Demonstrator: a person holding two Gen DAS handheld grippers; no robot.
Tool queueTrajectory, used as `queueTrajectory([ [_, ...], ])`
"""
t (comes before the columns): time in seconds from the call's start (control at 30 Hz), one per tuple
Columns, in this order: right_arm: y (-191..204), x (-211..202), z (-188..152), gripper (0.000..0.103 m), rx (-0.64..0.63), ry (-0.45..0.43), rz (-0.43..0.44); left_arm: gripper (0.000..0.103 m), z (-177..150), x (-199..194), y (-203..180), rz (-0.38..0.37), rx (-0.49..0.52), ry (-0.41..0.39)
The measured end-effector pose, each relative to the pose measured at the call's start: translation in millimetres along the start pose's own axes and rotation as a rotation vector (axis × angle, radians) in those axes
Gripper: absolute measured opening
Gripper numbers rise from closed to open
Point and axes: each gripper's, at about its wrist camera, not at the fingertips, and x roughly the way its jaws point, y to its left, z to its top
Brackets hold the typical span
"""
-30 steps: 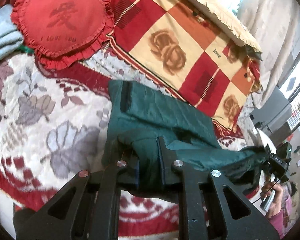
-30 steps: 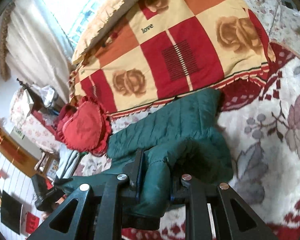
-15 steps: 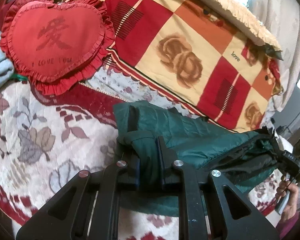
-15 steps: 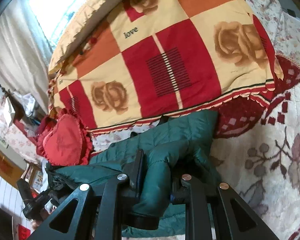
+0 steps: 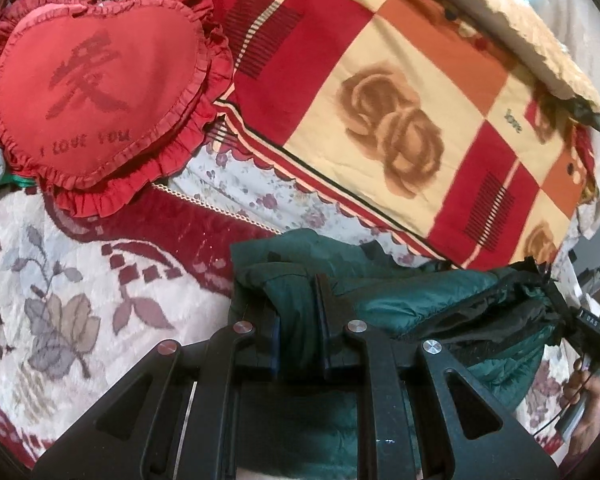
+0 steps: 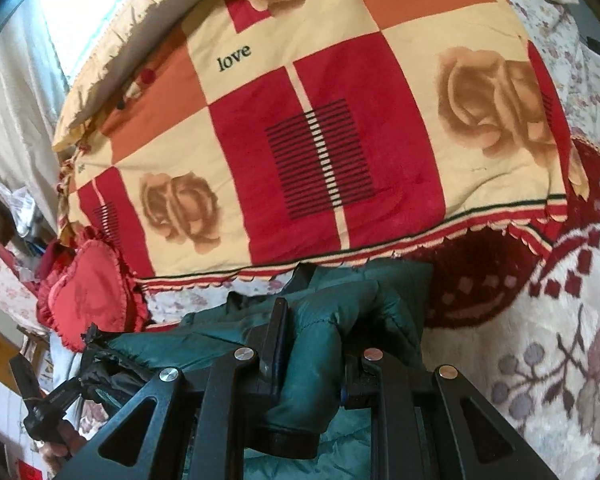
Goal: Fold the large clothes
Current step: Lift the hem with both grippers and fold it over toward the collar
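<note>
A dark green quilted jacket (image 5: pixel 400 300) is stretched between two hand-held grippers above a floral bedspread (image 5: pixel 72 296), its far edge lying just short of the checked rose blanket (image 5: pixel 380 92) at 12 o'clock. The left gripper (image 5: pixel 298 312) is clamped on a bunched fold of the green fabric, and the right gripper (image 6: pixel 312 344) pinches a thick roll of the same garment between its jaws. A red heart-shaped cushion (image 5: pixel 96 92) sits at 10 o'clock in the left wrist view, clear of the jacket. The step in hand appears to be carrying the gripped edge over the rest of the jacket to make a fold. The next move likely calls for both grippers to travel together toward 12 o'clock, keeping the edge taut and level, then lowering it before either lets go.
</note>
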Motion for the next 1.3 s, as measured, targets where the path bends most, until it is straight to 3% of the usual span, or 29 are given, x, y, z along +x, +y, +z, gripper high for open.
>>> queueTrajectory([
  [0.27, -18, 54, 15, 0.018, 0.053, 0.015, -0.043, 0.014, 17, 58, -2, 0.057, -0.017, 0.021],
  [0.47, -40, 100, 8, 0.019, 0.129, 0.026, -0.082, 0.014, 12, 96, 1, 0.097, -0.023, 0.03],
  [0.67, -42, 104, 10, 0.043, 0.157, 0.014, -0.054, 0.021, 11, 107, 8, 0.007, -0.049, 0.017],
  [0.73, -36, 89, 16, 0.084, 0.139, -0.024, -0.022, 0.024, 16, 104, 13, -0.05, -0.072, 0.037],
  [0.8, -26, 67, 22, 0.094, 0.098, -0.092, -0.043, 0.031, 20, 97, 18, -0.109, -0.113, 0.044],
  [0.87, -16, 50, 25, 0.094, 0.068, -0.097, -0.01, 0.043, 24, 83, 21, -0.153, -0.144, 0.024],
  [0.97, 4, 37, 15, 0.094, -0.002, -0.08, 0.03, 0.076, 24, 52, 16, -0.126, -0.13, -0.073],
  [1.0, 15, 35, 8, 0.094, -0.05, -0.063, 0.023, 0.08, 20, 38, 13, -0.123, -0.115, -0.125],
  [1.1, 43, 48, -18, 0.093, -0.183, 0.004, 0.014, 0.08, 10, 21, -2, -0.096, -0.048, -0.147],
  [1.2, 69, 75, -43, 0.082, -0.291, 0.073, -0.005, 0.08, -2, 27, -21, -0.047, 0.036, -0.099],
  [1.3, 83, 105, -50, 0.079, -0.328, 0.107, -0.04, 0.08, -11, 48, -32, 0.029, 0.087, -0.05],
])
